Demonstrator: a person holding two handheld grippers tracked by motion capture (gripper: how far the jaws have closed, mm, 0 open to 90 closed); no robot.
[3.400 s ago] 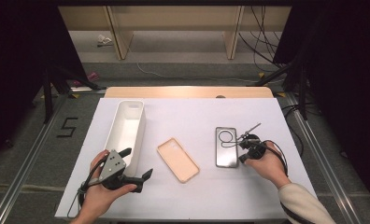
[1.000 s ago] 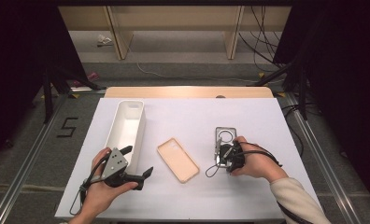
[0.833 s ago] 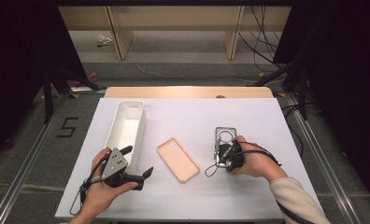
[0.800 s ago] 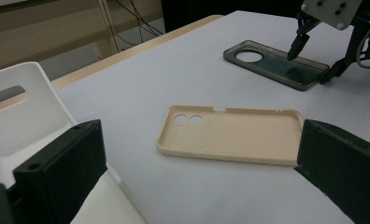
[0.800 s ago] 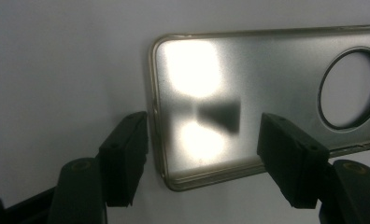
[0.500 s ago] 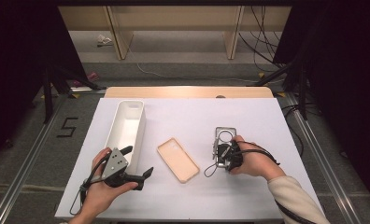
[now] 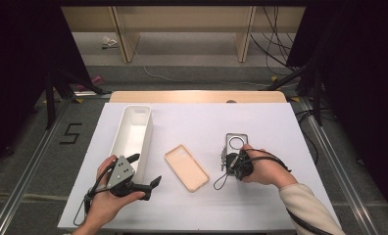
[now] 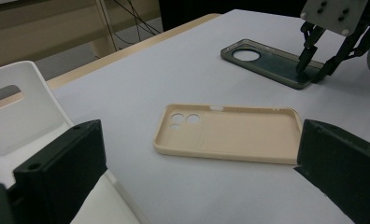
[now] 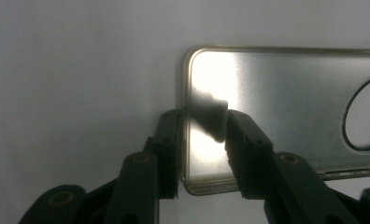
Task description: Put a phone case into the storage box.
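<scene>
Your right gripper [image 7: 227, 160] is down on the near end of the dark phone case [image 7: 235, 145], which lies flat on the white table [image 7: 280, 127] at about 4 o'clock from the table's middle. In the right gripper view the jaws have just been closing and now straddle the case's short edge [image 9: 286, 116]: one jaw outside the rim, the other inside on the shiny inner face. They look tight on the rim, but the case is flat on the table, not lifted. The round camera cutout sits at the far end, toward 12.

Your left gripper [image 7: 133, 177] is at approx 7 o'clock, jaws wide apart w/ nothing between them, parked just beside the near end of the white bin [image 7: 133, 132]. The tan phone case [image 7: 186, 167] lies open side up btw the two grippers, slanted, camera holes toward 11.

Only writing I can read: a "5" on the floor [image 7: 70, 133] left of the table. No brand visible on either case.
</scene>
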